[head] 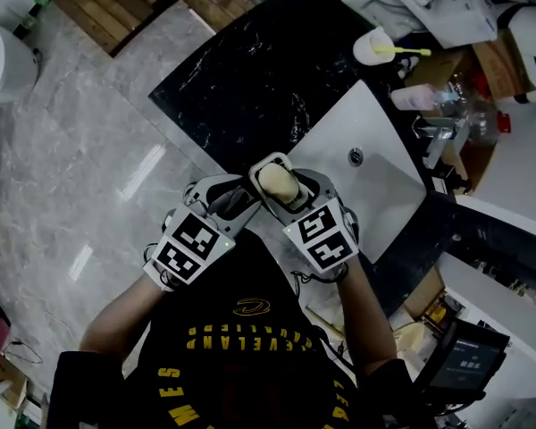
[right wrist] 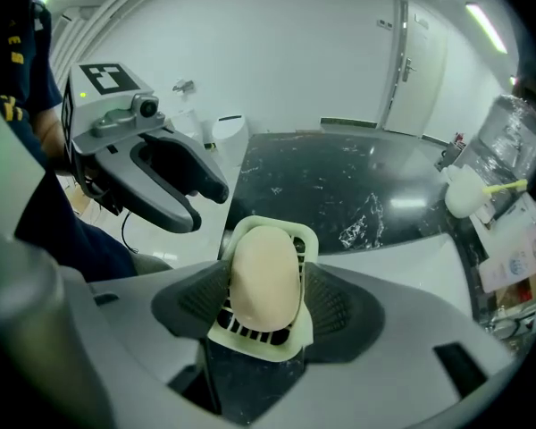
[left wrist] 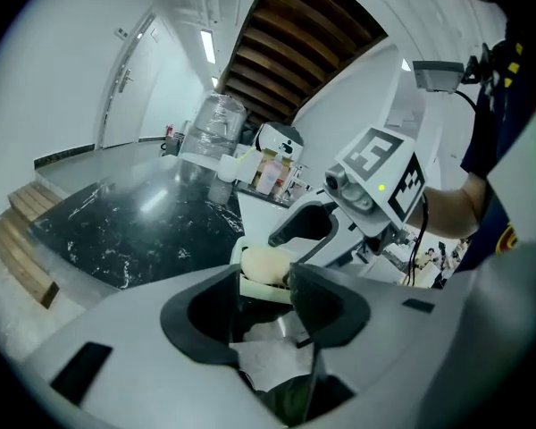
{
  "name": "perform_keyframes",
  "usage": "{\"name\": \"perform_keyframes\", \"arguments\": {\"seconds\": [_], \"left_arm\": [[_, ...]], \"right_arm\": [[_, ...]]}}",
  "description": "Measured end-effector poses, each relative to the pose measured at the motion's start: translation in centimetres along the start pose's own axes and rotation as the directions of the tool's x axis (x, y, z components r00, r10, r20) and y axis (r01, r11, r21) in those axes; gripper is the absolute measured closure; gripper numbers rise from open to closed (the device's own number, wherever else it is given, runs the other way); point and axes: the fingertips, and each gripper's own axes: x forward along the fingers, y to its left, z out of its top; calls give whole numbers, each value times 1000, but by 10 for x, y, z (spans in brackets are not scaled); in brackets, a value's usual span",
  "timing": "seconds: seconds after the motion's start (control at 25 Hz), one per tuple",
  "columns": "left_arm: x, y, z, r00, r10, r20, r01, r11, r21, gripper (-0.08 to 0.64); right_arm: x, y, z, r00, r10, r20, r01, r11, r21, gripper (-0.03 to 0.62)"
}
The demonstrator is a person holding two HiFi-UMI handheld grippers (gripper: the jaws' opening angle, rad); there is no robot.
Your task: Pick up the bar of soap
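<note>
— The pale oval bar of soap (right wrist: pixel 264 275) is sitting in its white slotted plastic dish (right wrist: pixel 297 232) beside the near corner of the white sink basin (head: pixel 389 186), lying lengthwise between the opening jaws of our right gripper (right wrist: pixel 266 298).

— Our left gripper (left wrist: pixel 266 282) is clamping the dish's end; its view is catching only the soap's tip, the right gripper view its whole length.

Behind the left gripper (head: pixel 248 195), the person's black shirt (head: pixel 250 374) bears yellow print: an upside-down arc that seems to read "CLEVELAND", and farther back the letters "MES".
</note>
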Motion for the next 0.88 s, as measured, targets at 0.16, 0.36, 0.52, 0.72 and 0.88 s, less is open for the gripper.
{"name": "perform_keyframes", "arguments": {"seconds": [0.16, 0.36, 0.52, 0.72, 0.88], "left_arm": [[-6, 6, -4, 1000, 13, 16, -12, 999, -41, 390], [-13, 14, -2, 999, 32, 38, -29, 997, -67, 390], [-14, 16, 1, 998, 35, 47, -31, 997, -68, 390], [-18, 16, 3, 998, 34, 52, -30, 997, -70, 390], [-19, 16, 2, 998, 26, 54, -21, 997, -79, 388]], "right_arm": [[4, -2, -2, 998, -27, -58, 27, 1000, -12, 328], [7, -3, -2, 991, -79, -110, 75, 996, -37, 328], [10, -6, -1, 984, -107, -140, 103, 994, -38, 328], [11, -11, 0, 970, -193, -146, 194, 981, -8, 328], [11, -13, 0, 964, -227, -142, 230, 973, 9, 328]]}}
